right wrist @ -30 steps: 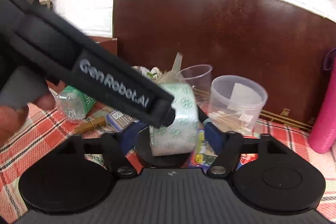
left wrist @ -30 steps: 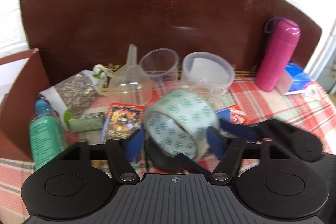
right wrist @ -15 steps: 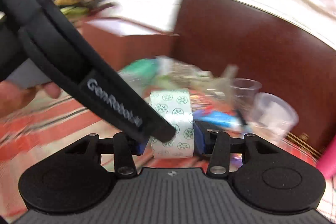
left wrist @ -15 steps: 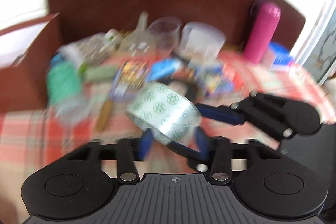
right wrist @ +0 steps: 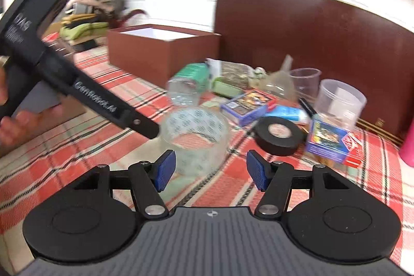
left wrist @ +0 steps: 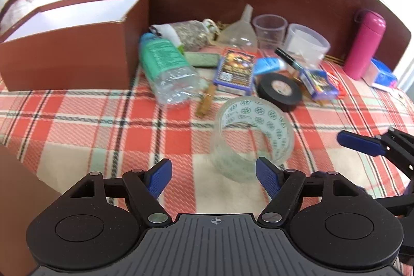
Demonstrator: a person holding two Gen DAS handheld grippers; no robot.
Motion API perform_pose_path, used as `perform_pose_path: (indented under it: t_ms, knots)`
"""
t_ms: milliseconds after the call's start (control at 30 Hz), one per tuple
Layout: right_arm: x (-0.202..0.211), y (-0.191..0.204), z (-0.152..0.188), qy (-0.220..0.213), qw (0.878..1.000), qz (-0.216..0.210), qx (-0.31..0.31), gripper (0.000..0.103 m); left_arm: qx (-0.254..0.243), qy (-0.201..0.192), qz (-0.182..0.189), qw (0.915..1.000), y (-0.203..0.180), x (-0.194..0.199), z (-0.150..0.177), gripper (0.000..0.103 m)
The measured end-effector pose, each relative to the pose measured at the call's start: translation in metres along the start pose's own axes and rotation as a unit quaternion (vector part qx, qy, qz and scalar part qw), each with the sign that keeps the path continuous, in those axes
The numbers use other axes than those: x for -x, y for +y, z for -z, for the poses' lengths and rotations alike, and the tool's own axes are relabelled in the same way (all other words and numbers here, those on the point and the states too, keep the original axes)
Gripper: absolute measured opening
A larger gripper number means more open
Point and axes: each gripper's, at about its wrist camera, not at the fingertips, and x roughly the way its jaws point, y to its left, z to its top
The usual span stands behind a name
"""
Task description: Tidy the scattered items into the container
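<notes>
Tape roll [left wrist: 252, 137], clear with a green pattern, is seen blurred just ahead of both tongs, held by neither. The left tongs [left wrist: 213, 176] are spread wide, the roll nearer their right pad. The right tongs [right wrist: 211, 170] are likewise apart, the roll just beyond them. The brown box [left wrist: 69, 43] stands well apart, at the far left of the plaid-covered surface [left wrist: 90, 126].

Your clear tape roll [left wrist: 252, 139] with green printed circles looks blurred, tilted on its edge over the plaid cloth, free of both grippers. The brown box [left wrist: 69, 43] sits open at the far left, well apart.
</notes>
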Motion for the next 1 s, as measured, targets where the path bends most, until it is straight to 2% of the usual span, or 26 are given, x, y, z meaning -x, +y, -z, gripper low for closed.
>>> perform_pose_path:
  t_ms: [167, 267, 333, 400, 467, 500, 567, 633, 767, 933, 967, 1000]
  knots:
    - [-0.018, 0.0, -0.012, 0.006, 0.999, 0.011, -0.044, 0.065, 0.031, -0.005, 0.003, 0.9995, 0.013, -0.008, -0.013, 0.082]
    - [-0.035, -0.003, -0.019, 0.013, 0.998, 0.013, -0.067, 0.064, 0.027, -0.005, 0.001, 0.9996, 0.013, -0.02, -0.022, 0.08]
    - [-0.048, -0.005, -0.023, 0.031, 0.996, 0.017, -0.082, 0.059, 0.019, 0.007, -0.001, 0.9998, 0.013, -0.033, -0.026, 0.072]
    - [-0.062, -0.009, -0.025, 0.05, 0.994, 0.019, -0.097, 0.047, 0.015, 0.023, 0.001, 0.9996, 0.013, -0.046, -0.029, 0.059]
    - [-0.068, -0.012, -0.022, 0.063, 0.992, 0.017, -0.111, 0.041, 0.021, 0.037, 0.014, 0.999, 0.016, -0.057, -0.029, 0.048]
    - [-0.071, -0.014, -0.021, 0.069, 0.991, 0.016, -0.117, 0.039, 0.026, 0.042, 0.021, 0.9986, 0.017, -0.062, -0.028, 0.039]
    - [-0.073, -0.018, -0.018, 0.07, 0.988, 0.002, -0.137, 0.036, 0.024, 0.045, 0.028, 0.9983, 0.016, -0.067, -0.026, 0.033]
    - [-0.072, -0.019, -0.017, 0.07, 0.987, 0.001, -0.145, 0.034, 0.011, 0.042, 0.031, 0.9986, 0.011, -0.068, -0.024, 0.021]
    - [-0.059, -0.016, -0.021, 0.074, 0.987, 0.006, -0.143, 0.026, 0.0, 0.058, 0.041, 0.9975, 0.003, -0.058, -0.016, 0.02]
    - [-0.029, -0.012, -0.017, 0.087, 0.986, -0.013, -0.143, 0.024, -0.01, 0.078, 0.054, 0.9955, -0.006, -0.034, 0.008, 0.021]
    - [-0.023, -0.01, -0.015, 0.091, 0.986, -0.017, -0.141, 0.024, -0.016, 0.076, 0.05, 0.9957, -0.009, -0.031, 0.013, 0.024]
    - [-0.023, -0.008, -0.012, 0.097, 0.985, -0.015, -0.139, 0.024, -0.02, 0.071, 0.045, 0.9963, -0.011, -0.031, 0.016, 0.035]
